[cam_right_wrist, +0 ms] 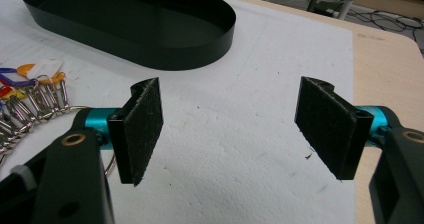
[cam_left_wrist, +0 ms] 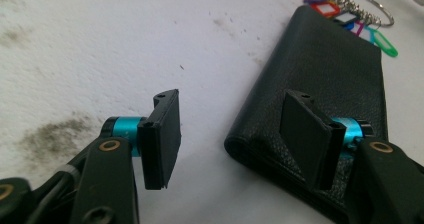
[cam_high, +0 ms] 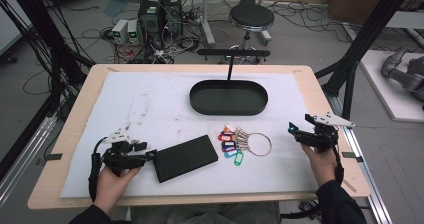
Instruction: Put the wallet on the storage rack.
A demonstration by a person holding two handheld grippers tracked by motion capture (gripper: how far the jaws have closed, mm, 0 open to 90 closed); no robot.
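A black leather wallet (cam_high: 185, 157) lies flat on the white mat, also seen as the wallet (cam_left_wrist: 320, 69) in the left gripper view. My left gripper (cam_high: 150, 155) is open at the wallet's left end; one jaw hangs over the wallet's corner, the other over bare mat (cam_left_wrist: 235, 134). A key ring with coloured tags (cam_high: 240, 143) lies right of the wallet; the tags (cam_right_wrist: 30, 89) also show in the right gripper view. My right gripper (cam_high: 292, 130) stands open over bare mat (cam_right_wrist: 230, 129), right of the keys. A black oval tray (cam_high: 229, 97), (cam_right_wrist: 220, 39) sits empty behind them.
The white mat (cam_high: 150, 104) covers a wooden table (cam_high: 320, 99). A black T-shaped stand (cam_high: 233, 54) rises behind the tray. A stool (cam_high: 251, 18), cables and power units stand on the floor beyond the table.
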